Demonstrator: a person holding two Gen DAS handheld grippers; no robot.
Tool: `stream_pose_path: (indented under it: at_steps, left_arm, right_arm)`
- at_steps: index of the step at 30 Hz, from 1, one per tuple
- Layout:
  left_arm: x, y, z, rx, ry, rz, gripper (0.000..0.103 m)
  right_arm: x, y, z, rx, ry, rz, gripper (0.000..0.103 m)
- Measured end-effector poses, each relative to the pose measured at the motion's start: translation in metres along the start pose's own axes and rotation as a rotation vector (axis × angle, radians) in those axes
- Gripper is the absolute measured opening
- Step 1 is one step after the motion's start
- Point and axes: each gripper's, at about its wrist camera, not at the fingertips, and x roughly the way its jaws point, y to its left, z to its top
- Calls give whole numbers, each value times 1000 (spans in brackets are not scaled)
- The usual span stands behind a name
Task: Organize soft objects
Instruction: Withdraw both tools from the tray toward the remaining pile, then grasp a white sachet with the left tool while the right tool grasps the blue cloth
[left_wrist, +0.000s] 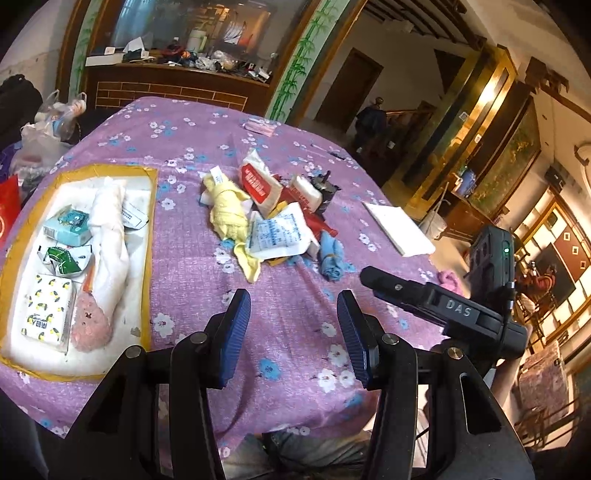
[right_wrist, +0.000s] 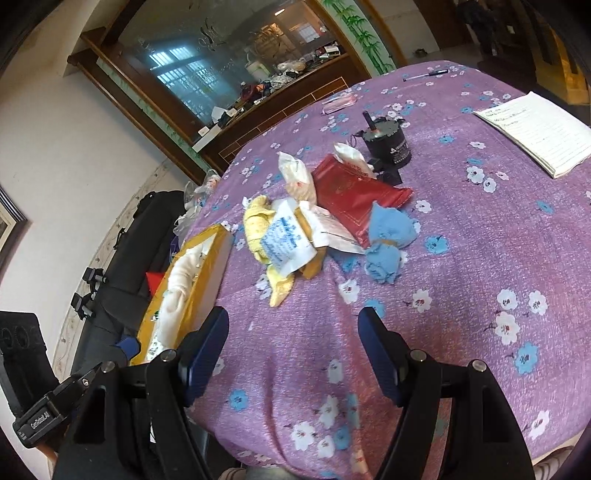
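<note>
A loose pile lies mid-table on the purple flowered cloth: a yellow cloth (left_wrist: 229, 214) (right_wrist: 258, 221), a white pack with blue print (left_wrist: 277, 234) (right_wrist: 286, 240), a red-and-white tissue pack (left_wrist: 258, 184), a dark red packet (right_wrist: 351, 192) and a blue cloth (left_wrist: 330, 258) (right_wrist: 388, 240). At the left stands a yellow-taped box (left_wrist: 151, 236) (right_wrist: 218, 266) holding a white towel (left_wrist: 109, 236), a pink plush (left_wrist: 90, 325) and tissue packs (left_wrist: 46, 314). My left gripper (left_wrist: 293, 297) hovers open and empty short of the pile. My right gripper (right_wrist: 292, 314) is wide open, nothing between its pads.
A white notepad (left_wrist: 399, 229) (right_wrist: 535, 129) lies at the right. A black cylinder (right_wrist: 388, 140) stands behind the pile, a pen (right_wrist: 424, 75) farther back. A small pink fluffy item (left_wrist: 448, 278) sits by the right gripper's body. Bags crowd the floor left of the table.
</note>
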Motion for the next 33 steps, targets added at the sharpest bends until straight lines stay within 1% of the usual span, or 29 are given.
stream_pose_path:
  at_steps: [4, 6, 8, 11, 13, 19, 24, 27, 28, 29, 31, 33]
  left_arm:
    - [19, 6, 1, 4, 19, 12, 49]
    - [29, 5, 5, 23, 27, 17, 49]
    - [42, 3, 13, 61, 30, 42, 49]
    - [57, 4, 24, 83, 21, 69, 49]
    - [71, 5, 33, 99, 37, 64, 49]
    - [116, 5, 58, 157, 69, 90, 49]
    - [145, -3, 69, 210, 101, 73, 49]
    - [157, -13, 72, 268, 107, 64, 48]
    - [161, -15, 72, 286, 108, 62, 48]
    - [165, -18, 71, 306, 113, 62, 48]
    - [174, -22, 68, 336, 125, 84, 48]
    - [181, -22, 63, 348, 144, 94, 47]
  right_arm:
    - [9, -17, 5, 31, 14, -9, 73]
    - [14, -27, 9, 55, 17, -18, 73]
    - [19, -34, 14, 72, 21, -26, 73]
    - [29, -47, 25, 105, 28, -37, 73]
    - [35, -54, 33, 121, 26, -47, 73]
    - [61, -69, 53, 154, 38, -74, 72]
    - [76, -71, 55, 145, 48, -94, 72]
    - [75, -67, 51, 100, 24, -134, 65]
    - [75, -65, 49, 91, 18, -145, 61]
    - [74, -64, 48, 82, 14, -159, 54]
    - [75, -65, 47, 82, 25, -154, 44]
    - [75, -66, 46, 82, 25, -160, 37]
